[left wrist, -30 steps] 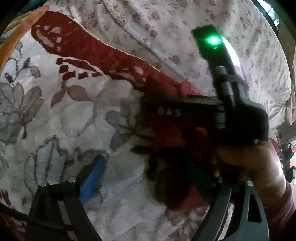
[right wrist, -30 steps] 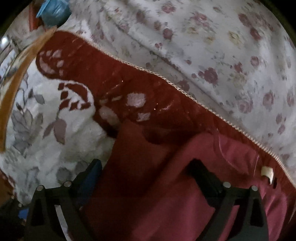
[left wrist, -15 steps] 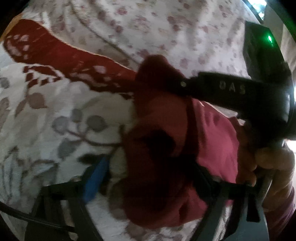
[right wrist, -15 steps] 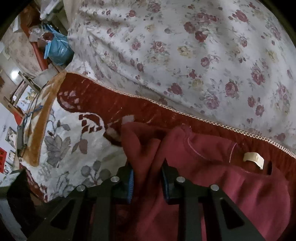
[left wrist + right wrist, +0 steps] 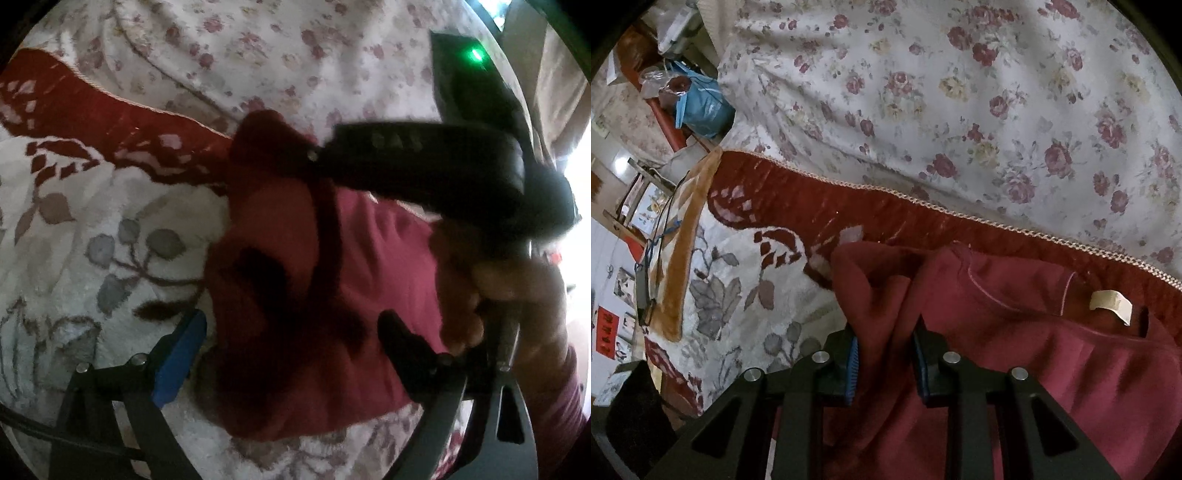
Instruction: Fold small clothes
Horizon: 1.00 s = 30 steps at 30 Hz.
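A dark red small garment [image 5: 1015, 332] with a cream neck label [image 5: 1110, 303] lies bunched on a flower-patterned blanket [image 5: 738, 266]. My right gripper [image 5: 886, 354] is shut on a raised fold of the cloth near one end, and its blue pads [image 5: 852, 363] press the fold from both sides. In the left wrist view the same garment [image 5: 369, 266] hangs lifted from the right gripper's black body [image 5: 424, 162], which a hand [image 5: 498, 295] holds. My left gripper [image 5: 288, 343] straddles the lower bunch; its jaws are opening and stand wide, with the cloth between them and the blue pad [image 5: 181, 354] clear of it.
A rose-print sheet [image 5: 960, 92] covers the bed beyond the blanket's red border [image 5: 886, 214]. A brown blanket edge [image 5: 683, 240] and a cable run at the left. A blue bag [image 5: 701, 107] and room clutter sit past the bed's corner.
The right gripper closed on a fold of the garment and lifted it. The left gripper's jaws narrowed around the bunch, then spread wide again.
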{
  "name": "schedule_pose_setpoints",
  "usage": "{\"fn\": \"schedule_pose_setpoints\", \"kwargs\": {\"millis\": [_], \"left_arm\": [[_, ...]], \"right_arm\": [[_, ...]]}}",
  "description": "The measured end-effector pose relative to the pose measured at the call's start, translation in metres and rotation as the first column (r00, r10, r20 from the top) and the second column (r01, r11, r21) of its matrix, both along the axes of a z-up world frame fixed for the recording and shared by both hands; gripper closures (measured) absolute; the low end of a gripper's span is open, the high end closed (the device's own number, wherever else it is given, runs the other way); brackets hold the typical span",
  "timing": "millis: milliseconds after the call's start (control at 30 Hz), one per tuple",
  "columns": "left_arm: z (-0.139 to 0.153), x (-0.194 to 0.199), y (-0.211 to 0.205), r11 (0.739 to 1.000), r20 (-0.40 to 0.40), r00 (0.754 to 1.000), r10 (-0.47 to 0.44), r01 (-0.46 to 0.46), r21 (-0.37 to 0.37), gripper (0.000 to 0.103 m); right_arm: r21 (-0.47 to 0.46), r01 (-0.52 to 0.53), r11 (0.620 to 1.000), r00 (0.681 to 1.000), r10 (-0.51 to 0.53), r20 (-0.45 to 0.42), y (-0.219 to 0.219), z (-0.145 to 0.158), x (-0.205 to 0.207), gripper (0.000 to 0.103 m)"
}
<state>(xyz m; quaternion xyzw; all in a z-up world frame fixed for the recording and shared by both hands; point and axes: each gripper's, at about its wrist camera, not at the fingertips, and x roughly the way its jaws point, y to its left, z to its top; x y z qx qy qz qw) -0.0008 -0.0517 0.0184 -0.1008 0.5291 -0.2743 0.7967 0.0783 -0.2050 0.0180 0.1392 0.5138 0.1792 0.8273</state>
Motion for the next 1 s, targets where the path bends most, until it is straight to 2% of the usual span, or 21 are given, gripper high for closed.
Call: {"fn": "schedule_pose_setpoints", "kwargs": {"millis": [100,167,233,300,367,400,433,467,500,700,767,800,833,867,900,933,967,1000], "left_arm": [[-0.004,-0.001,-0.003,0.997,0.016,1.000,-0.004,0.002,0.074,0.010],[-0.010,0.002,0.000,0.992,0.005,1.000,0.027,-0.027,0.127,0.010],[-0.014,0.006,0.008,0.990,-0.012,0.997,0.076,-0.074,0.119,0.010],[-0.013,0.008,0.016,0.991,-0.015,0.994,0.104,-0.102,0.089,0.021],[-0.013,0.008,0.017,0.992,-0.023,0.995,0.096,-0.094,0.078,0.046],[-0.014,0.008,0.017,0.994,-0.029,0.996,0.089,-0.086,0.072,0.052],[-0.014,0.008,0.017,0.994,-0.031,0.996,0.083,-0.081,0.071,0.057],[-0.013,0.007,0.017,0.994,-0.030,0.996,0.081,-0.079,0.073,0.057],[-0.013,0.006,0.017,0.994,-0.029,0.996,0.080,-0.078,0.073,0.057],[-0.013,0.006,0.016,0.994,-0.031,0.996,0.084,-0.081,0.072,0.057],[-0.014,0.005,0.018,0.993,-0.032,0.995,0.091,-0.089,0.073,0.049],[-0.014,0.005,0.018,0.993,-0.032,0.995,0.095,-0.093,0.073,0.047],[-0.015,0.005,0.018,0.993,-0.029,0.995,0.099,-0.097,0.074,0.042],[-0.015,0.004,0.017,0.992,-0.025,0.995,0.100,-0.098,0.075,0.040],[-0.016,0.004,0.016,0.992,-0.021,0.995,0.099,-0.097,0.080,0.040],[-0.016,0.003,0.015,0.991,-0.013,0.995,0.095,-0.094,0.091,0.040],[-0.015,0.001,0.012,0.991,-0.005,0.996,0.089,-0.088,0.105,0.040],[-0.014,-0.001,0.010,0.990,0.000,0.997,0.080,-0.079,0.115,0.040]], "right_arm": [[0.005,-0.009,1.000,1.000,0.010,-0.013,0.001,-0.001,0.003,0.077],[-0.005,-0.018,1.000,1.000,0.018,-0.011,0.002,0.000,0.002,0.077],[-0.012,-0.021,1.000,1.000,0.021,-0.008,0.003,0.000,0.001,0.076],[-0.020,-0.023,1.000,1.000,0.023,-0.010,0.005,-0.001,0.002,0.074],[-0.036,-0.033,0.999,0.999,0.033,-0.014,0.010,-0.003,0.004,0.068],[-0.047,-0.039,0.998,0.999,0.038,-0.021,0.014,-0.004,0.005,0.064],[-0.052,-0.045,0.998,0.999,0.044,-0.031,0.018,-0.005,0.006,0.050],[-0.058,-0.054,0.997,0.997,0.052,-0.049,0.022,-0.008,0.008,0.036],[-0.068,-0.067,0.995,0.996,0.063,-0.068,0.027,-0.011,0.008,0.032],[-0.191,-0.121,0.974,0.992,0.112,-0.058,0.056,-0.018,0.011,0.016],[-0.220,-0.127,0.967,0.991,0.117,-0.061,0.063,-0.025,0.014,0.012],[-0.242,-0.133,0.961,0.991,0.122,-0.058,0.065,-0.028,0.014,0.012],[-0.269,-0.132,0.954,0.991,0.124,-0.044,0.066,-0.029,0.013,0.018],[-0.287,-0.116,0.951,0.993,0.114,-0.026,0.062,-0.028,0.010,0.034],[-0.292,-0.104,0.951,0.994,0.105,-0.013,0.057,-0.026,0.009,0.043],[-0.269,-0.089,0.959,0.996,0.094,0.006,0.048,-0.021,0.005,0.060],[-0.217,-0.074,0.973,0.997,0.080,0.018,0.036,-0.016,0.001,0.071],[-0.174,-0.059,0.983,0.998,0.064,0.025,0.026,-0.011,-0.002,0.073]]}}
